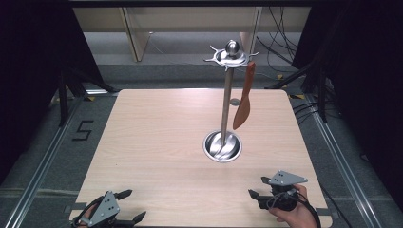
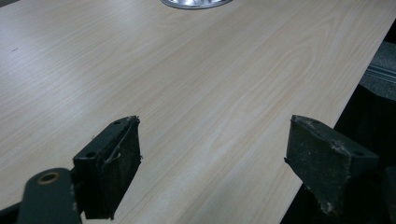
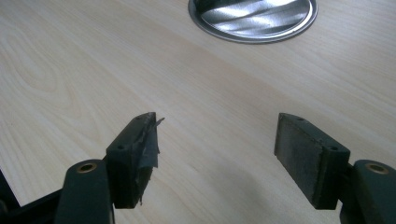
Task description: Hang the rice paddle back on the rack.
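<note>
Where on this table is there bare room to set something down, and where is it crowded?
The table is bare left of the stand's round base, and between that base and the two open grippers, left and right, at the near edge. The only crowding is around the stand, where the spatula hangs.

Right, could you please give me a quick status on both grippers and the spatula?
Left gripper open, near table edge. Right gripper open, empty. Orange spatula hanging on metal stand, untouched. Nothing between.

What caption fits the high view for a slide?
Both open tools, left tool and right tool, wait at the table's near edge before a steel stand holding one hanging wooden spatula.
</note>
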`<action>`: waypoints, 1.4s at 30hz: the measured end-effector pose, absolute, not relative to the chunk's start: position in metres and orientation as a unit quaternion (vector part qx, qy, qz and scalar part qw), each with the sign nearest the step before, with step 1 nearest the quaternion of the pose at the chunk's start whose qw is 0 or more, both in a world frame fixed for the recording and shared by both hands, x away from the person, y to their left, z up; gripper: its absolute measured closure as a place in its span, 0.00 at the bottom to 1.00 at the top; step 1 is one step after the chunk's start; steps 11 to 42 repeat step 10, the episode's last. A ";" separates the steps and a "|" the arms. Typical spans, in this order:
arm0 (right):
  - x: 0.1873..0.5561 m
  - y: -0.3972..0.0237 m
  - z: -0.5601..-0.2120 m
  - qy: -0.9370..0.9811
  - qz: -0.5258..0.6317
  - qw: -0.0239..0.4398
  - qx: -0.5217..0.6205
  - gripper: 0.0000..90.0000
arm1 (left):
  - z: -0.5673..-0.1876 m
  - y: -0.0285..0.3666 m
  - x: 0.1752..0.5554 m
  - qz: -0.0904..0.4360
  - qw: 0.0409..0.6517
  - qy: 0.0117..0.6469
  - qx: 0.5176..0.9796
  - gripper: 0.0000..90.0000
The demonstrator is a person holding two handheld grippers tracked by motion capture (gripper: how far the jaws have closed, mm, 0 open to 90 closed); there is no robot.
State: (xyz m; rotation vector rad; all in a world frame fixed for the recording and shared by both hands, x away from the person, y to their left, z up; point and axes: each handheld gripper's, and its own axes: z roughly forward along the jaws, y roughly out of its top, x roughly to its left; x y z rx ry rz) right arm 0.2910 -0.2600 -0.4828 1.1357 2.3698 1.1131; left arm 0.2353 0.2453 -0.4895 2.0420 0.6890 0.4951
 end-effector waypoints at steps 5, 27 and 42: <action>0.292 -0.260 -0.485 0.825 0.390 0.142 0.384 0.35 | -0.489 0.245 0.235 0.201 0.449 0.278 0.825 0.19; 0.293 -0.261 -0.484 0.822 0.390 0.153 0.386 0.35 | -0.490 0.245 0.236 0.204 0.449 0.277 0.825 0.19; 0.293 -0.261 -0.484 0.822 0.390 0.153 0.386 0.35 | -0.490 0.245 0.236 0.204 0.449 0.277 0.825 0.19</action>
